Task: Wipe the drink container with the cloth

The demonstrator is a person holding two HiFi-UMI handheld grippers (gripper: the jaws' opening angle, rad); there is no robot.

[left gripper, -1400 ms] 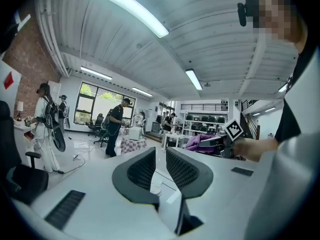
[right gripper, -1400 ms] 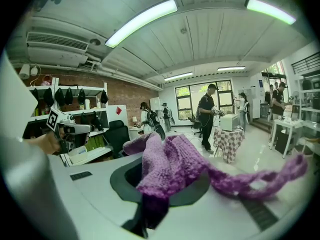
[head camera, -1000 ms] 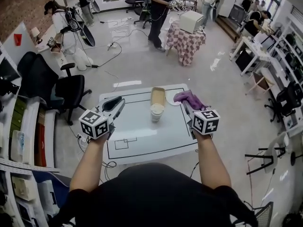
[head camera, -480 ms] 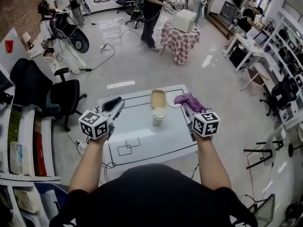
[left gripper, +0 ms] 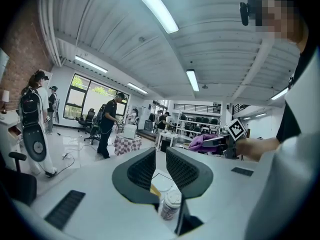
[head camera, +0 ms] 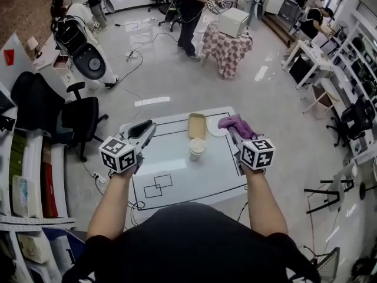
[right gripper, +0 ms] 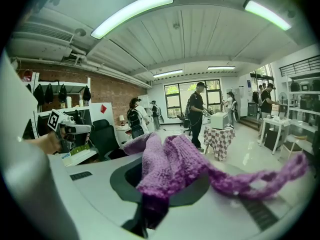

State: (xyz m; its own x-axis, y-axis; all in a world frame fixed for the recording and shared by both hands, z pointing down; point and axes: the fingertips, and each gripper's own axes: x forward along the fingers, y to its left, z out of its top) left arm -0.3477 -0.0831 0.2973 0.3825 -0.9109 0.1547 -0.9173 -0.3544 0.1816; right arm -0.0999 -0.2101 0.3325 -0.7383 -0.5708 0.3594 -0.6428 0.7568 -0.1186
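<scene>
Moved since earlier: both tongs reach a little farther over the counter [head camera: 177, 170] than a second ago. The lidded cup [head camera: 197, 148] now shows lower in the head view, nearer the marker cubes, though it stands on the same spot of the counter.
Left tongs [head camera: 147, 128]: over the counter's far left part, well apart from the cup. The jaws stand a narrow gap apart with nothing between them. The left gripper view looks past them down at the cup [left gripper: 171, 204].
Right tongs [head camera: 232, 134]: clamped on the purple cloth [head camera: 235, 124]. The knitted cloth bunches over the jaws, and in the right gripper view one loose strand trails off to the right.
Lidded cup: upright near the counter's middle, between the two tongs and touched by neither. Its white lid is on, so the contents are hidden, and its side carries a dark print.
Tan tray [head camera: 197, 124]: just beyond the cup, shallow and open-topped, with only its own tan floor showing inside.
White plate [head camera: 213, 130]: beside the tray on its right, partly hidden behind the cloth in the head view. The part that shows is plain white.
Cloth and cup: apart, with the cloth held in the air to the cup's right and beyond it.
</scene>
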